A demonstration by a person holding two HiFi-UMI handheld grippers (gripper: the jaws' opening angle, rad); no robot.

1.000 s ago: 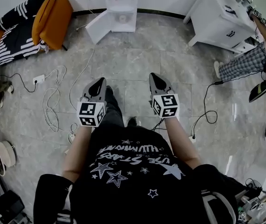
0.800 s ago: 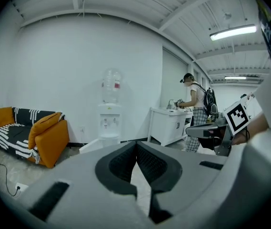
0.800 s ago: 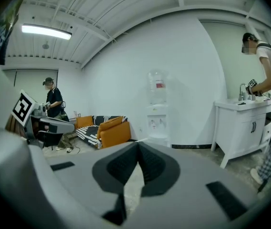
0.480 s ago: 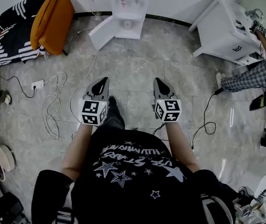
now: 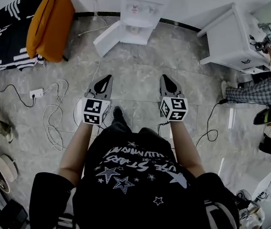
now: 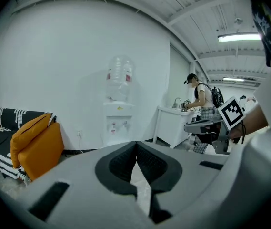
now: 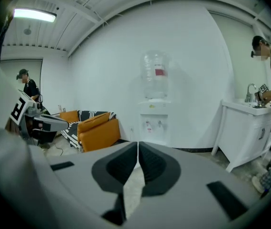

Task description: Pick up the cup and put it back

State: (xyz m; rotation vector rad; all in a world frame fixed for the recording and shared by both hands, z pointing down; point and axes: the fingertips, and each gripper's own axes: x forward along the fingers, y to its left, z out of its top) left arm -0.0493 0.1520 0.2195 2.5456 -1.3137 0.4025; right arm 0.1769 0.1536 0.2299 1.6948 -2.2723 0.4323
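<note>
Marble floor (image 5: 140,75) bears loose cables (image 5: 53,123) and a water dispenser (image 5: 142,8).

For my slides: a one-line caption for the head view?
Left hand-held gripper and right hand-held gripper, both shut and empty, point at a water dispenser.

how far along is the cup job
Nothing looks done: no cup shows in any view. In hand: nothing; the left gripper and right gripper are shut and empty, pointing toward the water dispenser. Left: finding, lifting and replacing the cup.
</note>
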